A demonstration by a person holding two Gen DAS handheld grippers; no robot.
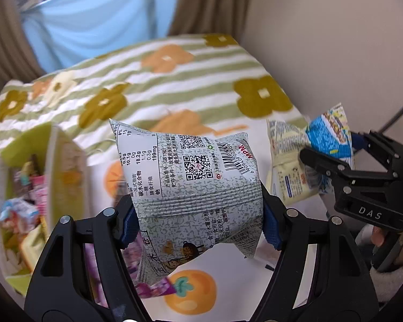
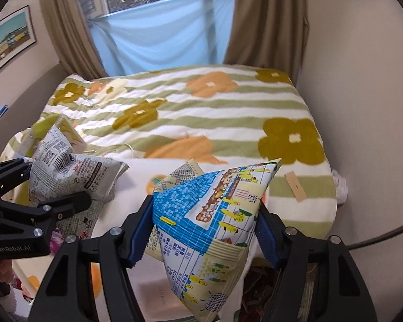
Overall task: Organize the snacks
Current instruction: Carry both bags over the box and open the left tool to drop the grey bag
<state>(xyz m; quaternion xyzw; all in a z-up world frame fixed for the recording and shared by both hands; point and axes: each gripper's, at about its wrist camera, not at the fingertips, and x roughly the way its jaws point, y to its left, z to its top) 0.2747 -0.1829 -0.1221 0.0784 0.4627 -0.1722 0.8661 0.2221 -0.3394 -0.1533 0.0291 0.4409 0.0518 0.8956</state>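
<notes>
My left gripper (image 1: 198,222) is shut on a grey speckled snack bag (image 1: 193,177) with QR codes and a barcode, held above the bed. It also shows at the left of the right wrist view (image 2: 75,171). My right gripper (image 2: 201,230) is shut on a blue and yellow snack bag (image 2: 212,214), also held in the air; that bag appears at the right of the left wrist view (image 1: 327,136). A green box (image 1: 51,145) filled with several snack packs stands on the bed to the left.
The bed has a striped cover with flowers (image 2: 201,112). A white cloth with orange fruit prints (image 1: 190,292) lies under the grippers. Purple packets (image 1: 153,287) lie below the left gripper. A wall (image 1: 335,40) runs along the right; curtains and a window are beyond.
</notes>
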